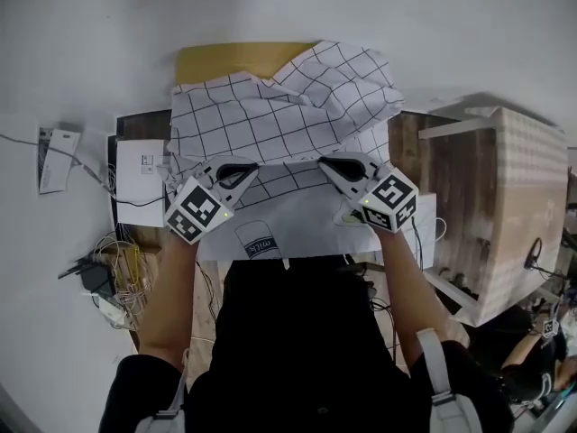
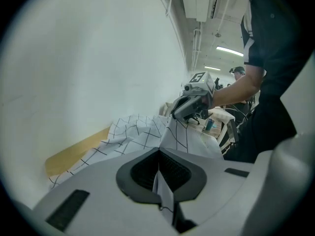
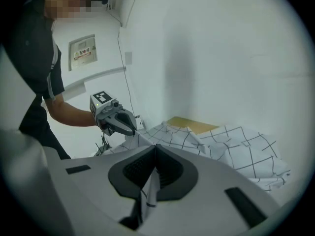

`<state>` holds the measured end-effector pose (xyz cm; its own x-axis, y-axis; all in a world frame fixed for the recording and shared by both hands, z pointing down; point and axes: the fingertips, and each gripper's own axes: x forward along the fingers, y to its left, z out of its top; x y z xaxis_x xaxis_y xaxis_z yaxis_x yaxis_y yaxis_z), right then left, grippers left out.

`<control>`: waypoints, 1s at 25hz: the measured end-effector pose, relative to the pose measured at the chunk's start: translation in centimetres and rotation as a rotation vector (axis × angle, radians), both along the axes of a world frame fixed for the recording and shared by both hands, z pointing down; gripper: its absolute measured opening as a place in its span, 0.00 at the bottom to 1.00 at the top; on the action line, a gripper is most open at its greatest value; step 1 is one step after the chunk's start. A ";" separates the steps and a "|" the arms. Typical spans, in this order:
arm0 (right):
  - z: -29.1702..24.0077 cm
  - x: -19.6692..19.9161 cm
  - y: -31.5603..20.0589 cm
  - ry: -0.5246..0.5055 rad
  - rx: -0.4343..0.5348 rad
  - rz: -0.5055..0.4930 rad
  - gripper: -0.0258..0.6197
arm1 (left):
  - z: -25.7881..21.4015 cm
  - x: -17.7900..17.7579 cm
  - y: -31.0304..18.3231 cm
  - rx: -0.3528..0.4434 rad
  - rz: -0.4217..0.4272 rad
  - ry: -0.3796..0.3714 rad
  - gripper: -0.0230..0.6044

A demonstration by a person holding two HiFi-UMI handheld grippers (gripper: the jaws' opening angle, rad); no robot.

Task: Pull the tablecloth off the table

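Head view: your left hand-held gripper (image 1: 237, 171) and right hand-held gripper (image 1: 336, 169) each pinch the tablecloth (image 1: 270, 106); pull both evenly toward you.

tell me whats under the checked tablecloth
A table: only a yellow strip of its top shows beyond the tablecloth at the far edge. The rest of the top, and anything on it, is covered.

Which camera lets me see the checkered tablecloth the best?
The head view. It shows most of the tablecloth bunched on the table, with the left gripper and right gripper pinching its near edge. Each gripper view shows only a fold in its own jaws and some crumpled cloth beyond.
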<state>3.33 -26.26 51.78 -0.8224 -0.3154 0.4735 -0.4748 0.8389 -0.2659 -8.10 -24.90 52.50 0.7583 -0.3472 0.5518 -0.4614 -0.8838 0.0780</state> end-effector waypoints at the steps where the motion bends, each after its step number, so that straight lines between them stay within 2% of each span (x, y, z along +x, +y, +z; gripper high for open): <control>1: -0.8 0.1 0.2 -0.018 0.007 0.006 0.07 | -0.7 0.0 0.1 0.006 -0.007 0.010 0.05; 5: -4.3 0.3 0.0 -0.102 0.044 0.039 0.07 | -3.9 0.1 -0.2 0.043 -0.031 0.056 0.05; 10: -10.7 0.8 -1.7 -0.222 0.122 0.075 0.07 | -10.1 0.4 -1.7 0.108 -0.084 0.152 0.05; 16: -21.3 0.7 -5.0 -0.295 0.340 0.056 0.07 | -20.4 0.4 -5.4 0.259 -0.089 0.294 0.05; 20: -27.1 0.8 -6.3 -0.331 0.413 0.041 0.07 | -26.1 0.5 -6.9 0.347 -0.083 0.322 0.05; 25: -32.9 1.1 -7.3 -0.361 0.496 0.047 0.07 | -32.4 1.0 -7.5 0.426 -0.065 0.392 0.05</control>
